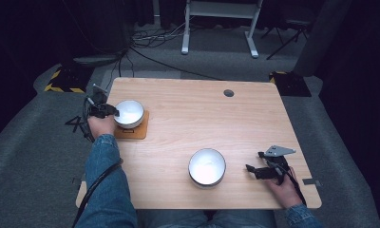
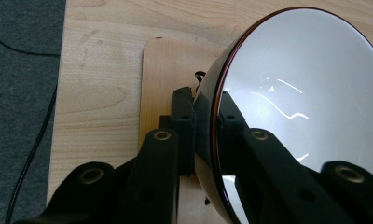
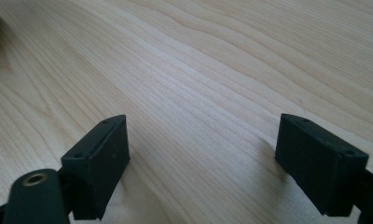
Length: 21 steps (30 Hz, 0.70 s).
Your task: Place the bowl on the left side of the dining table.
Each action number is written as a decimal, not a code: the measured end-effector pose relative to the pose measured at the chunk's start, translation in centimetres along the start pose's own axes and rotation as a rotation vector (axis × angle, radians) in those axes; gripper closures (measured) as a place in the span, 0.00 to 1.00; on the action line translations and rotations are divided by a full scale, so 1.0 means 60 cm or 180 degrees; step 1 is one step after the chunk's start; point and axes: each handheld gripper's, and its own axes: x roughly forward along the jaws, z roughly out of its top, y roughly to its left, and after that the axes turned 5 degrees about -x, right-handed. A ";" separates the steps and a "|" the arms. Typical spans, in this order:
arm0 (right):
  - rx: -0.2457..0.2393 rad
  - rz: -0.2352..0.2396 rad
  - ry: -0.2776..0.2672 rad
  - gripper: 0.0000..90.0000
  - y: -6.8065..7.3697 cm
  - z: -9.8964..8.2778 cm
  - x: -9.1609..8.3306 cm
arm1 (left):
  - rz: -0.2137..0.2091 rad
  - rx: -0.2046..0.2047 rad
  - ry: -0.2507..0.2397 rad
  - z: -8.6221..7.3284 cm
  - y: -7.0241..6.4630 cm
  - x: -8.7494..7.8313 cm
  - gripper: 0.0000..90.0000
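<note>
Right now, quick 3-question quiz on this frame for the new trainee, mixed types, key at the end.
1. True or false: the left gripper has its jaws shut on the rim of the bowl on the wooden board.
2. The right gripper is: A) holding the near bowl B) open over bare table C) on the wooden board.
3. How many bowls stand on the table?

Key: 1 true; 2 B; 3 two.

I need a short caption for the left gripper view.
Left gripper clamps the rim of a white-lined bowl over a wooden board.
</note>
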 end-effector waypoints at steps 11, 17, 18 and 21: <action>0.0001 -0.0005 0.0002 0.20 0.000 0.000 0.000 | 0.0014 0.0009 0.0046 0.001 0.010 0.002 0.91; -0.0007 -0.0007 0.0003 0.20 0.000 0.000 0.000 | -0.0061 -0.0018 0.0050 0.000 0.008 0.008 0.91; -0.0005 -0.0008 0.0005 0.20 0.000 0.000 0.000 | -0.0038 -0.0011 0.0045 0.000 0.008 0.009 0.91; 0.0000 -0.0010 0.0003 0.20 0.000 0.000 0.000 | -0.0022 0.0016 0.0035 -0.001 0.009 0.009 0.91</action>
